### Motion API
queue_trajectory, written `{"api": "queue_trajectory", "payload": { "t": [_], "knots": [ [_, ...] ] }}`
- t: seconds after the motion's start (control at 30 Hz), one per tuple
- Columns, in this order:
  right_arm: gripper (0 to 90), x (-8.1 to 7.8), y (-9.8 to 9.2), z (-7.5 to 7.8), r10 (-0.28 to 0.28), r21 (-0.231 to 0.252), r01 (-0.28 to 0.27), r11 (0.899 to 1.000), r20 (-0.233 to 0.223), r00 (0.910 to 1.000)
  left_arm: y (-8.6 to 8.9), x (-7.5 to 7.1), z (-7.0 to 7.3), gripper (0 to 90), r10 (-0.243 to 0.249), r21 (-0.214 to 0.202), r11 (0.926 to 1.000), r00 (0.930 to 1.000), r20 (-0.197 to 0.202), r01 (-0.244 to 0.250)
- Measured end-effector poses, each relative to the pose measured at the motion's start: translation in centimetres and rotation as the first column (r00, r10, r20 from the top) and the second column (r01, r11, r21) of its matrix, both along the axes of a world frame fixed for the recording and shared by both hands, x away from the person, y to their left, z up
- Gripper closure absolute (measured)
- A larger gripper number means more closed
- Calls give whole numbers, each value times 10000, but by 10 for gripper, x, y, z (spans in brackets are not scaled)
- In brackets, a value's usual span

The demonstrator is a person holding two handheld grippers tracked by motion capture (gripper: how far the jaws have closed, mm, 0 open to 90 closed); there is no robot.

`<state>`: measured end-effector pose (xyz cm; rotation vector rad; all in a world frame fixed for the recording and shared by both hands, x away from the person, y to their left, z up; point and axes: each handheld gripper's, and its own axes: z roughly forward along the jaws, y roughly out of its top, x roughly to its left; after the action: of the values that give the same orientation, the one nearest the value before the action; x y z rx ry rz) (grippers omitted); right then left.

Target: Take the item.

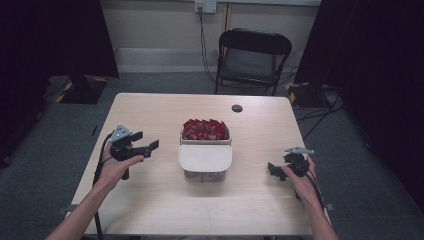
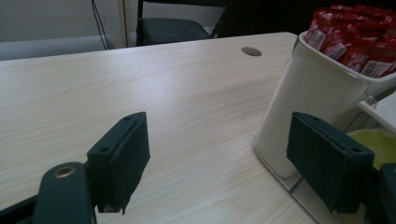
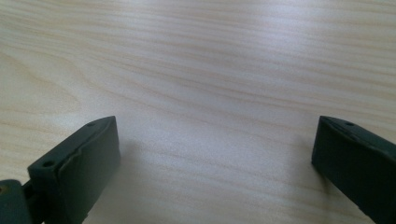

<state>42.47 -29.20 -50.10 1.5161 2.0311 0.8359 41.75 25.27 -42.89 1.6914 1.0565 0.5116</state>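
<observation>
With both grippers' fingers point(image 2: 122, 163) spread wide and empty, the left gripper point(image 1: 145, 145) could tip the mid-tabletop white container point(image 1: 205, 157), spilling its red packets point(image 1: 205, 129).

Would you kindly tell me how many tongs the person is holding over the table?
2: the left tongs left of the white container, the right tongs to its right.

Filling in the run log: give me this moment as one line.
left tool: open, empty, left of white container | right tool: open, empty, over bare table | container: upright, red packets inside
</observation>
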Motion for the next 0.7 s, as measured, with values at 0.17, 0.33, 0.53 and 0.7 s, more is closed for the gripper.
{"api": "queue_trajectory", "payload": {
  "t": [0.17,0.33,0.53,0.7],
  "knots": [
    [5,0,0,0,0,0,0,10000,-2,10000,-6,-2,7,236,-209,-170,9996,9998,37,209],
    [5,0,0,0,-1,2,1,10000,-2,10000,-15,-6,14,245,-349,-318,9989,9993,166,354],
    [5,0,0,0,0,2,0,10000,-2,10000,-28,-10,24,265,-800,-285,9963,9957,466,814],
    [5,0,0,0,0,2,0,10000,-3,10000,-36,-11,30,275,-1038,-366,9937,9930,563,1059]
  ]
}}
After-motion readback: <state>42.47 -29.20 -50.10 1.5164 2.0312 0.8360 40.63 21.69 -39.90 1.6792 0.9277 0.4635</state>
